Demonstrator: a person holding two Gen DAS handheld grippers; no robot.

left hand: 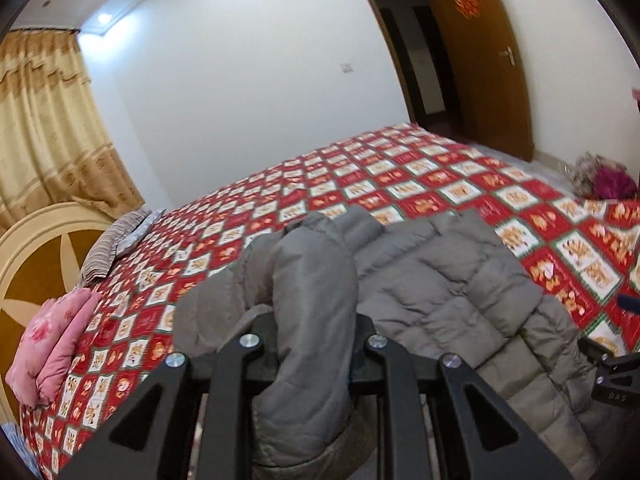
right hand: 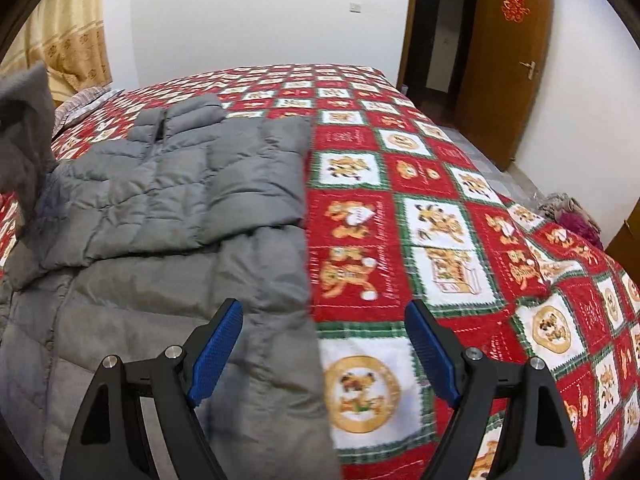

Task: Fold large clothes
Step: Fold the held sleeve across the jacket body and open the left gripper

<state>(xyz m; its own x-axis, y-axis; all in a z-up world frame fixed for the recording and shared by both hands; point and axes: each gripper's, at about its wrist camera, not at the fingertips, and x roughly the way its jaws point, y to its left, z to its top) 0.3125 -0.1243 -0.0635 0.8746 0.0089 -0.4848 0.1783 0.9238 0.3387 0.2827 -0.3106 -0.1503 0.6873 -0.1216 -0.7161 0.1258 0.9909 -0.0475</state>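
Grey quilted puffer jacket [right hand: 168, 208] spread flat on a bed [right hand: 440, 208], puffy panels stitched in horizontal bands, matte fabric, collar at the far end. Lies on the left part of a red, white and green patchwork bedspread [left hand: 400, 184] printed with orange cartoon figures in squares and circles.

Left tool [left hand: 314, 344] clamped on a thick padded fold of the jacket [left hand: 440, 292], probably a sleeve, which bulges up between the black fingers and hangs down on the near side. Lifted fold seen as a raised grey mass at the far left in the right wrist view.

Right tool [right hand: 324, 352] spread wide, gripping nothing; blue textured pads [right hand: 218, 352] set well apart, left one over the jacket's near right edge, right one over bare bedspread.

Pink floral quilt [left hand: 52, 344], folded and soft, at the left edge of the bed. Striped pillow [left hand: 116, 244] beyond it, beside a rounded cream and wood headboard [left hand: 36, 264]. Gold curtain [left hand: 44, 120] far left. Open brown wooden door [right hand: 508, 60] with a red paper emblem far right. Heap of purple and beige cloth [left hand: 604, 178] past the bed's right edge.
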